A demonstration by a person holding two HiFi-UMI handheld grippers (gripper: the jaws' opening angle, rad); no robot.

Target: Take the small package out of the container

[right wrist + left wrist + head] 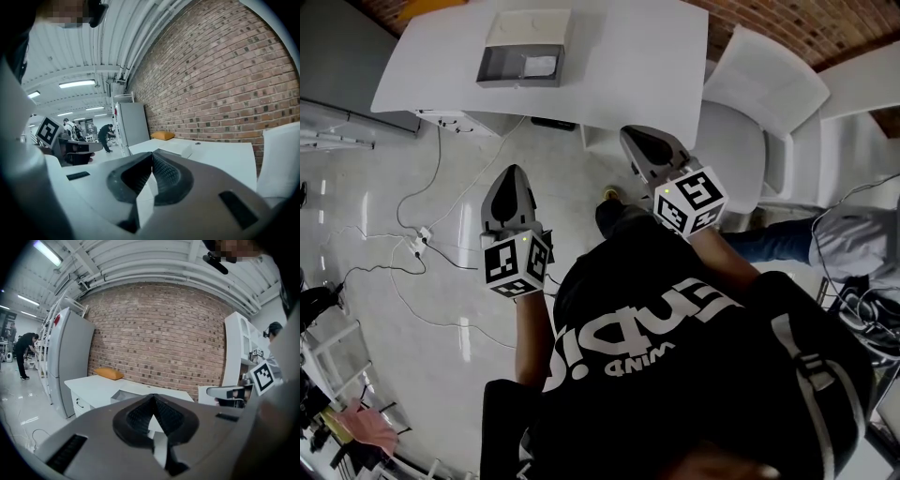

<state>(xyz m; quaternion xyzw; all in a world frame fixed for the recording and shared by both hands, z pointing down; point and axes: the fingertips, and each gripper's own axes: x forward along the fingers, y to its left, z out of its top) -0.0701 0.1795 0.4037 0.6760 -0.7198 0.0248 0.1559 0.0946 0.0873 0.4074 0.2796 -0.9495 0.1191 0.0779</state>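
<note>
**Writing.** The person's black shirt (675,375) carries white lettering, seen upside down in the head view. The smaller line appears to read "MIND"; the larger line cannot be read with certainty. The marker cubes (692,200) show black-and-white square codes only.

**Views compared.** Only the head view looks into the container (525,49), which stands on the white table (628,56) at 11 o'clock from frame centre. It also shows cables (422,239) on the floor at 9 o'clock and a white chair (769,84) at 2 o'clock. Only the 2 gripper views show the brick wall (159,329), an orange cushion (108,374) on the table, a grey refrigerator (70,362) and a distant person (23,355).

**Container.** An open grey box with its lid folded back. The small package (542,66), white, lies inside toward the 3 o'clock side.

**Tools.** The left gripper (512,173) and the right gripper (633,133) are held well short of the table. Each has its jaws pressed together with nothing between them.
</note>
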